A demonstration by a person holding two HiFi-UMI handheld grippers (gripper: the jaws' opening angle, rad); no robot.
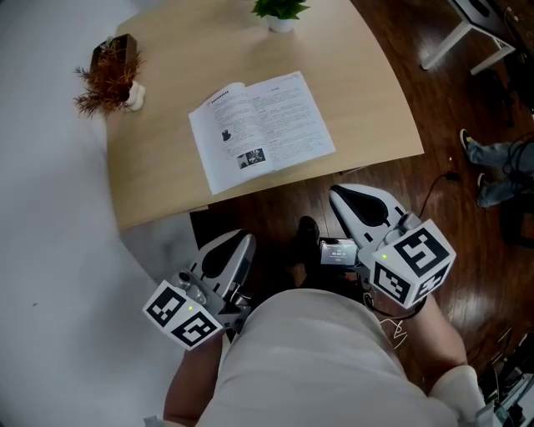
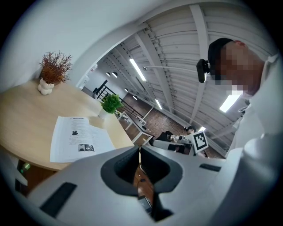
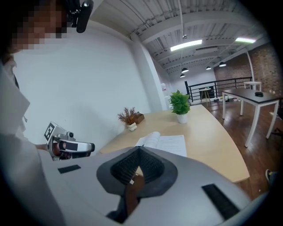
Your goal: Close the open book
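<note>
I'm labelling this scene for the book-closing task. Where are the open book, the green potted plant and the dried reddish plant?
open book [image 1: 288, 121], head view, on its right-hand page.
green potted plant [image 1: 281, 24], head view, on its white pot.
dried reddish plant [image 1: 107, 77], head view, on its twigs.

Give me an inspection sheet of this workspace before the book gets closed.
Surface: light wooden table with a curved edge.
Job's things: white printed book lies open, flat, pages up, near the table's front edge.
Clutter: dried reddish-brown plant at far left; green potted plant at the far edge; both apart from the book.
Grippers: left gripper and right gripper are held low, off the table, with jaws together and nothing between them.
Cables: thin black cable on the floor, right of the table.
Surroundings: dark wooden floor; white table frame; another person's legs in jeans.
</note>
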